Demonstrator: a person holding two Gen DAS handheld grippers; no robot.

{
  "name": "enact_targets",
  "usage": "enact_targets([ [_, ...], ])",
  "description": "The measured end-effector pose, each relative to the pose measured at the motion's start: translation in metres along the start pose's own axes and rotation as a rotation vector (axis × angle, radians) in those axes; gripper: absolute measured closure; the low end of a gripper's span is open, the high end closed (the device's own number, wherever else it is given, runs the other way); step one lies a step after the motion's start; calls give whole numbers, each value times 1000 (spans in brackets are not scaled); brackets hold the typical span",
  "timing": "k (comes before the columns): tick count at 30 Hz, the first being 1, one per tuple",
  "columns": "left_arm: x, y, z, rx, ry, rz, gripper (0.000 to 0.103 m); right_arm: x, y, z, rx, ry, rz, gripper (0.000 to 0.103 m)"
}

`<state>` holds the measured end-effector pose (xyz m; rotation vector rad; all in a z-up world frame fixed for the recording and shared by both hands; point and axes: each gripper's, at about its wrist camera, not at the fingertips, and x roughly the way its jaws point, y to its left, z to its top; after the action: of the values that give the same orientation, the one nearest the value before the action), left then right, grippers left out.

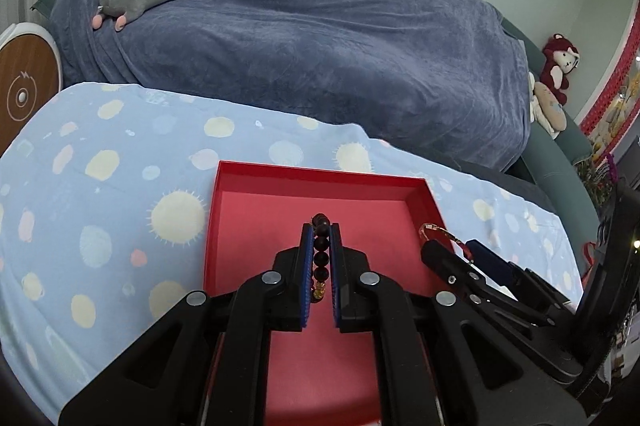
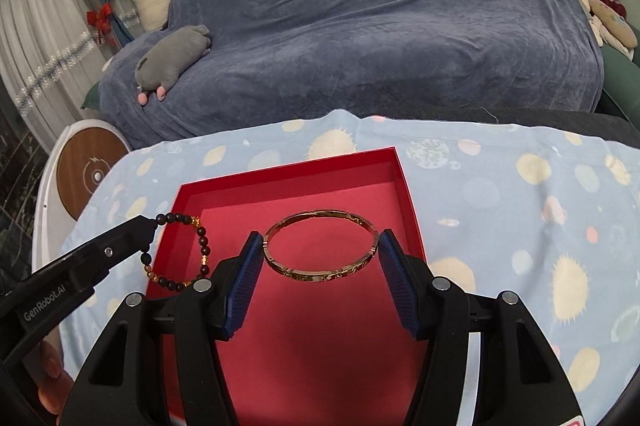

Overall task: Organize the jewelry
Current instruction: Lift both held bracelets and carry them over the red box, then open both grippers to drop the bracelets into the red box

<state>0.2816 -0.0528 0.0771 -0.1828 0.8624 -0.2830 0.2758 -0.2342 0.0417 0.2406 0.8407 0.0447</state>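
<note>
A dark beaded bracelet [image 1: 321, 258] is clamped in the left gripper [image 1: 321, 230] jaws at lower centre, above the red box [image 2: 404, 186]. A gold bangle [image 2: 321, 245] is gripped across its width by the right gripper [image 2: 321, 246] jaws.

A grey plush toy [image 2: 173, 57] lies on the blue blanket [image 2: 380, 26] covering the sofa.

Your red box [image 2: 404, 186] floor lies open; only its low walls obstruct. Desk [image 2: 500, 194] right of it is clear.
</note>
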Motion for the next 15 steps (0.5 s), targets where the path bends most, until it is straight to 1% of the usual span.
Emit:
enact_targets([
  [6,34,7,5,-26,42,23,95,32,0,11,-21,50,-18,46],
  [9,44,14,7,-74,62,31,93,39,0,12,-25,62,-50,44],
  [10,44,16,7,-81,59,26,89,39,-1,12,-27,61,-51,42],
  [11,43,17,8,-83,54,32,84,37,-1,10,-26,54,-56,39],
  [13,38,20,6,-73,40,49,79,29,-4,6,-12,42,-51,37],
  [15,33,23,3,-66,35,64,76,20,-8,2,7,37,-40,37],
])
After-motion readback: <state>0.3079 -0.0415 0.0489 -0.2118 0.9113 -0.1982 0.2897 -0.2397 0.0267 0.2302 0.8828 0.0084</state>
